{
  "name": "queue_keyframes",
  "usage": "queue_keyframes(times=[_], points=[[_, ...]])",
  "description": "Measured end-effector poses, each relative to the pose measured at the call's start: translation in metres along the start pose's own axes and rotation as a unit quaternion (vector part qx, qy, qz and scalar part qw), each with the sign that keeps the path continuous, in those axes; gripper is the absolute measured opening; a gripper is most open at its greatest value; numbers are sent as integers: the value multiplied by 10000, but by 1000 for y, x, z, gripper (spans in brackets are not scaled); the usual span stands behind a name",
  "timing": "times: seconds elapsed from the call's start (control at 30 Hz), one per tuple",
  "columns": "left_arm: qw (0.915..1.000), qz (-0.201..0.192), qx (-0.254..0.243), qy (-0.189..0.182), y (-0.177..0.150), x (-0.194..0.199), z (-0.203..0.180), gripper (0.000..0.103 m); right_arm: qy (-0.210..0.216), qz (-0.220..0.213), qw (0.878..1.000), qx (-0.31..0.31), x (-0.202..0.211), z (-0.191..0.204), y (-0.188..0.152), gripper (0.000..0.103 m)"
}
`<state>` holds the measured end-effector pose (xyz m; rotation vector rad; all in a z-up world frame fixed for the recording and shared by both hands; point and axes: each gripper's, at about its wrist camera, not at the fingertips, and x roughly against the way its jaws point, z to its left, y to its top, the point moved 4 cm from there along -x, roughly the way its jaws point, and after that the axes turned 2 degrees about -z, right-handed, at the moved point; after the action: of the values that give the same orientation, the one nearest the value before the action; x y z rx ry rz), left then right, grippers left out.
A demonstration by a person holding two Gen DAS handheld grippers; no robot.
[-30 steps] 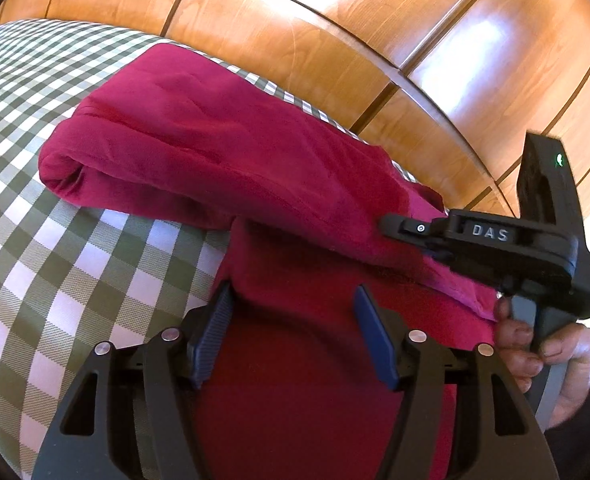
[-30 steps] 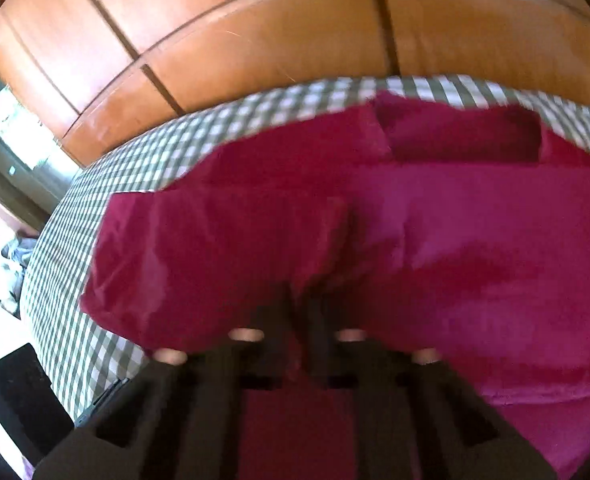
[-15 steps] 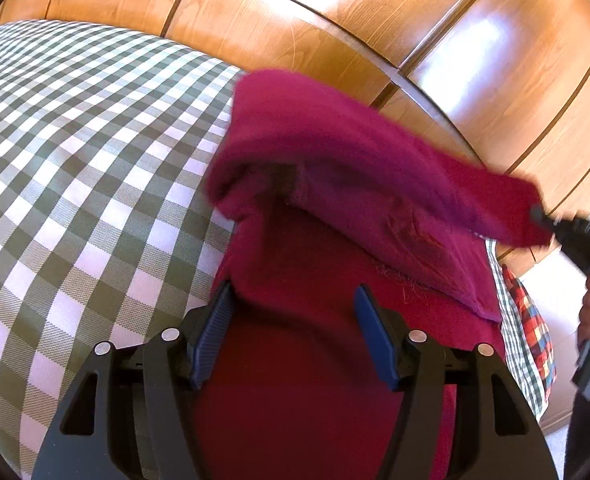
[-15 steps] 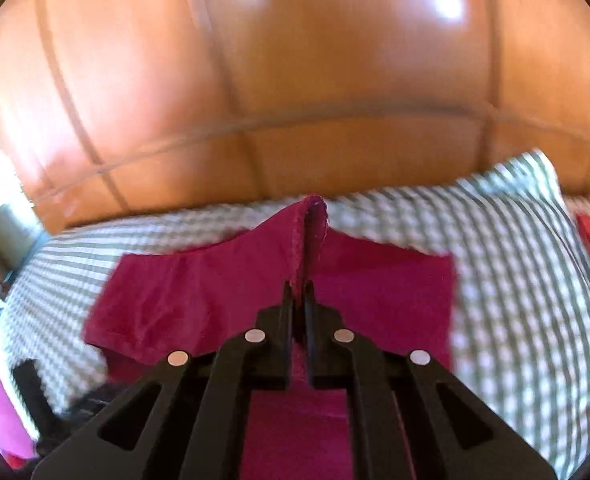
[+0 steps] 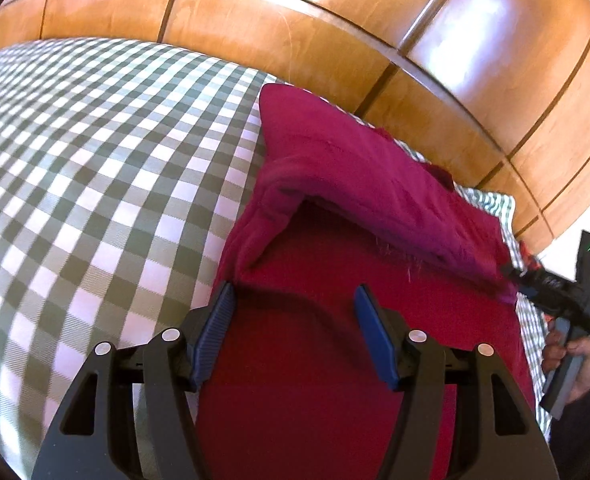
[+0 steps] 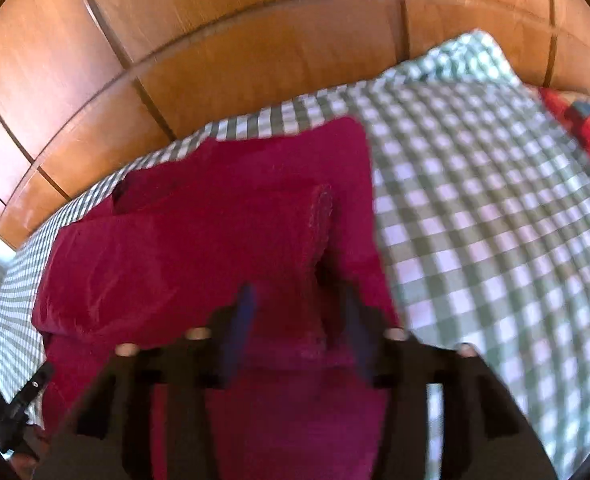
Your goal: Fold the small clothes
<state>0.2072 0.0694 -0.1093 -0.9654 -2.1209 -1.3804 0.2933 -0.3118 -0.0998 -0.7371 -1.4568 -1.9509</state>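
The left tongs stand wide, both blue pads apart, with the red garment lying flat between and under them, held by nothing. Just ahead of those tongs, 1 flap of the garment is doubled over toward the right, its raw edge running out to the right tongs, which sit at its far corner. In the blurred right-wrist view, the right tongs look parted, pads on either side of the folded edge, with the garment spread ahead and to their left. The checked cloth covers the surface to the left of the left tongs, wooden panels beyond
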Motion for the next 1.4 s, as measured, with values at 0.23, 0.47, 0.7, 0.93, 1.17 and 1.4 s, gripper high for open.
queue_keyframes(times=[0.23,0.47,0.7,0.93,1.17,1.4], points=[[9972,-272,-142,-679,15,23,-34,73,217,-394,9982,390,37,29,-15,66],[9957,-244,774,-437,44,-14,0,77,-371,-130,9927,1143,-12,61,-41,72],[9880,-300,1352,-678,31,4,41,55,-415,-274,9908,1256,-26,55,-57,77],[9948,-682,666,371,32,47,23,77,-346,-214,9903,1327,-28,57,-56,89],[9967,-766,-126,251,63,27,-38,86,-196,61,9943,1047,-26,53,-58,101],[9948,-37,210,992,62,-35,5,88,10,17,9959,900,-26,47,-62,101]])
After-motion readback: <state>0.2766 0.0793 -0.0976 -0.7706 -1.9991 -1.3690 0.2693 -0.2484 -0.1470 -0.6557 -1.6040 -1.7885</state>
